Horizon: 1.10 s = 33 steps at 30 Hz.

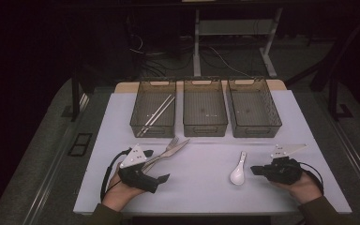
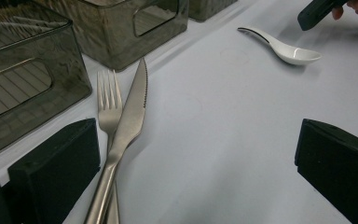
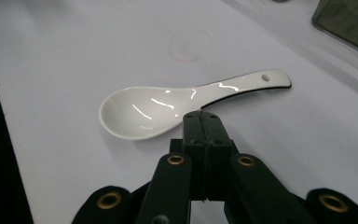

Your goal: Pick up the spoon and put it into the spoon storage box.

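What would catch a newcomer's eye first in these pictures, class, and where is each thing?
The white spoon lies alone on the pale table, just ahead of the shut right gripper. A crossed knife and fork lie by the open left gripper. Behind stand three dark bins.

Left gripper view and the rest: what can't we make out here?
- Steel fork: left gripper view, handle lies under the serrated steel knife and runs off the bottom edge.
- Metal chopsticks in the left smoked-plastic bin: high view, lower ends blurred by the tinted mesh wall.
- Left gripper: high view, the hand and grey plate cover its body.
- Right gripper, shut beside the white ceramic spoon: contact cannot be told.
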{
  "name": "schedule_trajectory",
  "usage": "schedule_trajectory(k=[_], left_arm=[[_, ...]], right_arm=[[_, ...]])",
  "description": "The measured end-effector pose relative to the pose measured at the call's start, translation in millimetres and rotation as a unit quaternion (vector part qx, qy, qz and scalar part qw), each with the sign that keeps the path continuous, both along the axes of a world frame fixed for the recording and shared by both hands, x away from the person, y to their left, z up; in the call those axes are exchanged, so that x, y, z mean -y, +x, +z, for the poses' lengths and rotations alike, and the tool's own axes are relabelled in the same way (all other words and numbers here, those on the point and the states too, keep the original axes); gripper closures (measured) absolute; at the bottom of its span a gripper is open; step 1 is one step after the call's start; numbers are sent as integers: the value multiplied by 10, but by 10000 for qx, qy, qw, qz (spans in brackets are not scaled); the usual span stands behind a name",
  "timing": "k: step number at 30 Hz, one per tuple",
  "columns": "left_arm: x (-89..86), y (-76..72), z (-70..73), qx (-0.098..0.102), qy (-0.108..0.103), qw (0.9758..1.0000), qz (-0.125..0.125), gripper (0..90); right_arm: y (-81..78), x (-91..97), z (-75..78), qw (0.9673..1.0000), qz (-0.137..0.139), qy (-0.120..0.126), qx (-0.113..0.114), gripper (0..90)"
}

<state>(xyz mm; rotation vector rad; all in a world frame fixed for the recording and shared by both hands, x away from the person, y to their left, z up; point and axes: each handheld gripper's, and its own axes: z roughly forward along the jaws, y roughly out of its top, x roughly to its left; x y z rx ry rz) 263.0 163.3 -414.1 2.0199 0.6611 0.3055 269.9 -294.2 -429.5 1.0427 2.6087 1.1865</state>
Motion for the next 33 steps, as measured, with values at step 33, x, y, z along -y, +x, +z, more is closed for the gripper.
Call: schedule_trajectory(k=[33], left_arm=[[-43, 42, -40, -82, -165, 9998, -79, 0]], right_arm=[[643, -345, -40, 9965, 71, -829, -82, 894]])
